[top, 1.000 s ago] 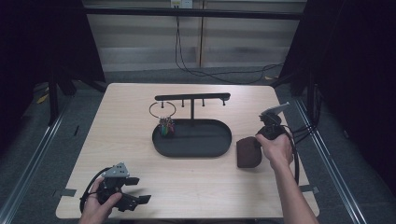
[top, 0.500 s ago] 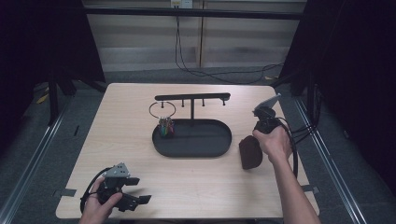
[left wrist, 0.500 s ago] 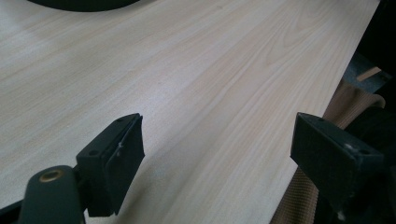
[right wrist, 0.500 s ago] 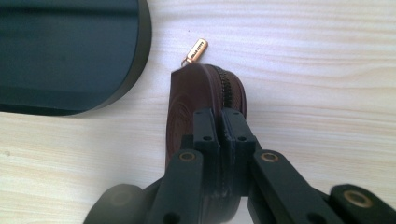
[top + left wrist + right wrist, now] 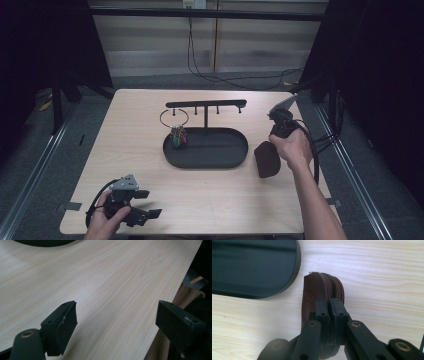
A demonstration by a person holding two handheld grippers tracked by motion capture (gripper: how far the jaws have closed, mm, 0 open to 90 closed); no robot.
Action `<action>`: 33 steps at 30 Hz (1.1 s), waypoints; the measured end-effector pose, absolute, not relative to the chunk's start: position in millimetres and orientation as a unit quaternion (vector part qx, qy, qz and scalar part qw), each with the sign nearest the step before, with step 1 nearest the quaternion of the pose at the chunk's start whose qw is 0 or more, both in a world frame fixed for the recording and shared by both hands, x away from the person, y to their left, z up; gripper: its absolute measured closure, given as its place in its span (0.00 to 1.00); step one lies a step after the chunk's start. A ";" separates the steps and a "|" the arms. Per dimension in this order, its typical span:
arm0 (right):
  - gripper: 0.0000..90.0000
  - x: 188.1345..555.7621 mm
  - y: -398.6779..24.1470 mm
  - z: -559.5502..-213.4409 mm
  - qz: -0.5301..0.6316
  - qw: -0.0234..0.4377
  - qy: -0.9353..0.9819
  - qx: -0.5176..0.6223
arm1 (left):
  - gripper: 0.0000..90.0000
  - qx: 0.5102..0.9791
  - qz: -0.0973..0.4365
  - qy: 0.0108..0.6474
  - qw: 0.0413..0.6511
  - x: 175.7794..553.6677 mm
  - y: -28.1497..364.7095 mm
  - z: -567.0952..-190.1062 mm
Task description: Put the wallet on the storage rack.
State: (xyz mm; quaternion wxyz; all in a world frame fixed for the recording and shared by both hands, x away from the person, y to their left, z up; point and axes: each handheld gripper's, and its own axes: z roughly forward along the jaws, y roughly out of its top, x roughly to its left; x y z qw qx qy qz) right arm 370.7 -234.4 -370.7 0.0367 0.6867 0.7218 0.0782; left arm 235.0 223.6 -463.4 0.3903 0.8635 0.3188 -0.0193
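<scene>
Clamping the brown pouch (image 5: 319, 293) just right of the black tray (image 5: 206, 148), right gripper (image 5: 329, 307) lifts; left gripper (image 5: 115, 322) gapes empty; placement seemingly remains.

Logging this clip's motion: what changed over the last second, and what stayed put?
The right tool, shut on the brown zip pouch, has tipped it from lying flat to standing on edge and shifted slightly toward the black tray. The left tool stays open and idle at the table's near-left corner. Tray, hook stand and colourful keyring bundle are unmoved.
</scene>
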 end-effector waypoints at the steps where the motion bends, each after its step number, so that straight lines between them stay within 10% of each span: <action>1: 0.95 370.8 -234.3 -368.5 0.078 0.039 0.721 0.687 | 0.19 0.863 -0.019 0.319 0.390 235.0 223.5 -463.4; 33: 0.95 372.5 -234.2 -308.6 0.102 0.070 0.730 0.672 | 0.19 0.862 -0.026 0.317 0.394 235.2 222.1 -463.6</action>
